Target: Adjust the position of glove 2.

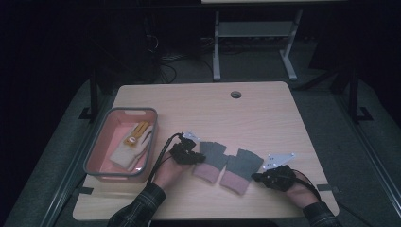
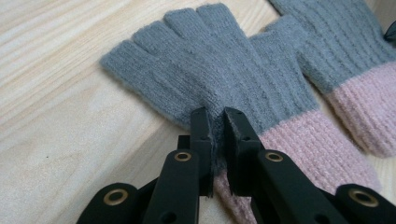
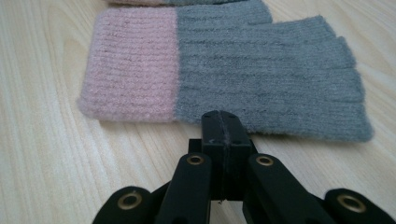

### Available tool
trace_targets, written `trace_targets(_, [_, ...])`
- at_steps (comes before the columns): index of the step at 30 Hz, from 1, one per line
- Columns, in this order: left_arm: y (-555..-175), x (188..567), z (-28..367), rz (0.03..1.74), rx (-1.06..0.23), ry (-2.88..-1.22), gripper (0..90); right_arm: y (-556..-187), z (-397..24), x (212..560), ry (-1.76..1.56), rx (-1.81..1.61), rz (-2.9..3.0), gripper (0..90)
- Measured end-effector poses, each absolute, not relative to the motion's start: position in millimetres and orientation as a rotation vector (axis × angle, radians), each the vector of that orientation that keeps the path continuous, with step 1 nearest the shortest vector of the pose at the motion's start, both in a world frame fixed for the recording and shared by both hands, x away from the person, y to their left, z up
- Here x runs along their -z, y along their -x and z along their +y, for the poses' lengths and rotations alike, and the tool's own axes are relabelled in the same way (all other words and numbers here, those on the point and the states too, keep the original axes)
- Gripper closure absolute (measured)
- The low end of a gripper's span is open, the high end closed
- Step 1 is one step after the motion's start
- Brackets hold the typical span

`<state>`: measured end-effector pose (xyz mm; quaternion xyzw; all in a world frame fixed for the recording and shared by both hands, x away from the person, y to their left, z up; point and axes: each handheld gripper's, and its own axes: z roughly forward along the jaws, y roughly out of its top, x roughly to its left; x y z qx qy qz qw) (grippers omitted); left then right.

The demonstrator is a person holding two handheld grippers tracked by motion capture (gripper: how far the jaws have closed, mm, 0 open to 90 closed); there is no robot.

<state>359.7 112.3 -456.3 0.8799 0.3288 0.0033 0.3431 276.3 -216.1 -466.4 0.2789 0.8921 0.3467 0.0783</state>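
Two fingerless knit gloves, grey with pink cuffs, lie side by side on the wooden table. My left gripper (image 1: 196, 154) (image 2: 217, 119) is at the left edge of the left glove (image 1: 211, 158) (image 2: 224, 70). Its jaws stand narrow, shut on a fold of grey knit at that edge. The right glove (image 1: 240, 170) (image 3: 261, 70) lies flat, cuff to the left in the right gripper view. My right gripper (image 1: 258, 176) (image 3: 226, 119) is at that glove's near edge. Its jaws are pressed together, with a thin grey line of knit in the seam.
A pink basket (image 1: 120, 111) with a grey rim stands at the table's left and holds a white and yellow glove (image 1: 130, 149). A round cable hole (image 1: 236, 94) sits near the far edge. A white desk frame (image 1: 255, 42) stands on the floor beyond.
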Motion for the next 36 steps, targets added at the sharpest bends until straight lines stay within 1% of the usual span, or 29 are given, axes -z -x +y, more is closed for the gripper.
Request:
trace_targets(9, [-362.5,446.9,117.7,0.899,-0.038,-2.259,83.1,-277.0,-214.2,466.7,-0.837,-1.049,2.671,90.0])
trace_targets(12, [-363.8,445.8,116.2,0.894,-0.043,-2.285,83.1,-277.3,-213.3,466.6,-0.832,-1.048,2.672,90.0])
trace_targets(18, [-361.5,439.7,111.1,0.858,-0.024,-2.269,83.1,-277.5,-210.5,466.5,-0.830,-1.047,2.673,90.0])
trace_targets(29, [-359.3,424.2,112.3,0.822,0.031,-2.180,83.3,-280.7,-204.8,466.3,-0.824,-1.068,2.676,90.0])
trace_targets(36, [-360.2,417.2,115.0,0.812,0.029,-2.152,83.7,-287.2,-194.4,467.4,-0.828,-1.089,2.689,90.0])
